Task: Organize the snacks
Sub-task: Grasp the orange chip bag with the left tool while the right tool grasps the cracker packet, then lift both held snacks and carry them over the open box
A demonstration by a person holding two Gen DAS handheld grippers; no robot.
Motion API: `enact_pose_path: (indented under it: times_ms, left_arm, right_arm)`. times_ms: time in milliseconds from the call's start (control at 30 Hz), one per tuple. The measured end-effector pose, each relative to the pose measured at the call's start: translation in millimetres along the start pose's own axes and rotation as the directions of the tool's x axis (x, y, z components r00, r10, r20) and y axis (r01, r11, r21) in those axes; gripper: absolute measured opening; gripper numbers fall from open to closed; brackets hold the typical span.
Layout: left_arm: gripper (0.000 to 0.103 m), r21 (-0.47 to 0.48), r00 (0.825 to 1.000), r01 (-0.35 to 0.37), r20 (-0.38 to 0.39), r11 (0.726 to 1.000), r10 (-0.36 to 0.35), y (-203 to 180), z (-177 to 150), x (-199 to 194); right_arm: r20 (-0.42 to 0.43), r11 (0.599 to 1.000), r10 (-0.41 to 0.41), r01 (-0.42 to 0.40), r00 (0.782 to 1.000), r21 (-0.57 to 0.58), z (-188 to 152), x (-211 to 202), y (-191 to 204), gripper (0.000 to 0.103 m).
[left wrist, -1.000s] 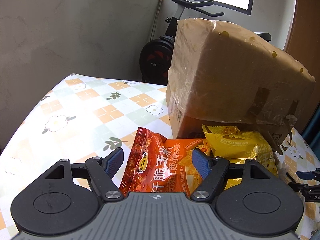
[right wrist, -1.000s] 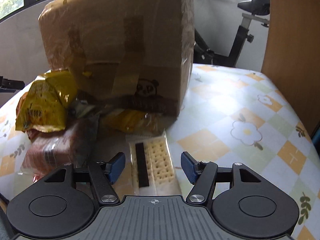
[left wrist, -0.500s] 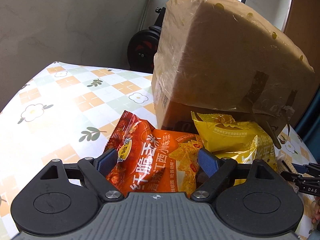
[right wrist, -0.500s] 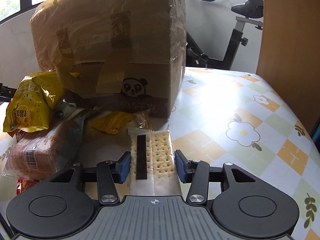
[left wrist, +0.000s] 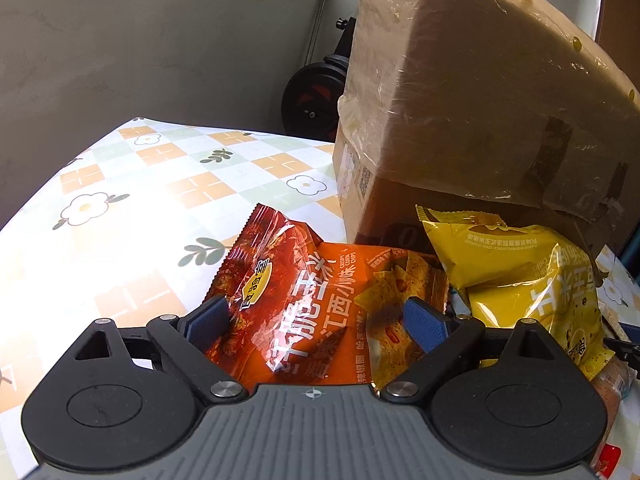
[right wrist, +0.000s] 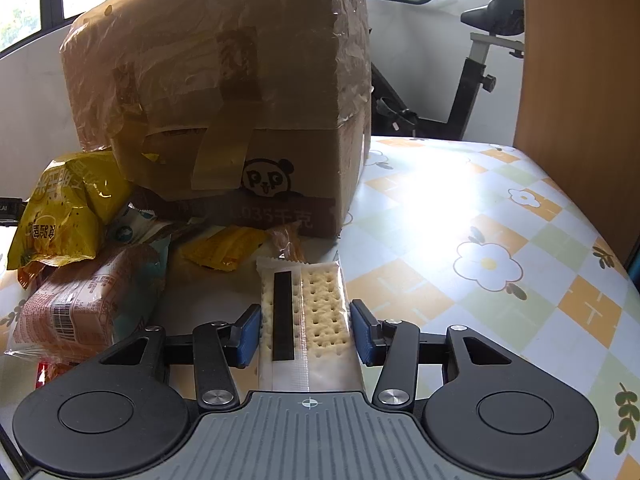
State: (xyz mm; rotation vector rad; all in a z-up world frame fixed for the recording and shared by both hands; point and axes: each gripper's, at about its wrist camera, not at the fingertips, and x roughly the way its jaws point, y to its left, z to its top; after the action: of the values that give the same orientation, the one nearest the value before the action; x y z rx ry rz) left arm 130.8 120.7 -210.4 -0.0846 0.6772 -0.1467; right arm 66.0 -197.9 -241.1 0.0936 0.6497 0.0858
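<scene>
Cracker packet lies flat on the floral tablecloth, just in front of the taped cardboard box. Right gripper pinches it, blue pads touching both long edges. Left gripper spread wide, straddling the orange chip bag; pads apart from it. Yellow chip bag beside, against the box.

Two low, close wrist views from opposite sides of the shared cardboard box.
</scene>
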Motion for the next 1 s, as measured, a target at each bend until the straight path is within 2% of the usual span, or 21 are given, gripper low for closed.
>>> enact_pose_path:
  times_ms: [100,233,333,667,833,1000]
  left_arm:
    - [0.09,0.008,1.0,-0.005,0.015,1.0,0.005,-1.8,-3.3,-5.8]
    - [0.066,0.039,0.998,-0.031,0.056,0.999,0.029,-8.0,-5.6,-15.6]
    - [0.058,0.023,0.997,-0.032,0.069,0.999,0.03,-7.2,-8.2,-27.1]
    - [0.055,-0.119,0.987,-0.096,0.114,0.988,0.11,5.3,-22.4,-73.5]
    - [0.055,-0.101,0.983,-0.106,0.138,0.989,0.12,0.9,-16.0,-90.0]
    - [0.055,-0.079,0.975,-0.094,0.195,0.992,0.108,-5.7,0.0,-113.0]
  right_arm:
    - [0.001,1.0,0.001,-0.001,1.0,0.0,-0.1,-0.1,0.1,0.044]
    - [0.002,1.0,0.002,-0.002,1.0,0.001,-0.1,0.2,0.7,0.044]
    - [0.003,1.0,0.007,-0.007,1.0,0.005,-0.4,-0.2,-0.7,0.045]
    - [0.007,1.0,0.01,-0.011,1.0,0.013,-1.1,0.0,-1.9,0.044]
    - [0.013,0.999,0.017,-0.017,1.0,0.029,-0.7,-1.2,-3.7,0.043]
    - [0.041,0.997,0.013,-0.016,0.999,0.07,0.2,-9.9,-8.7,0.043]
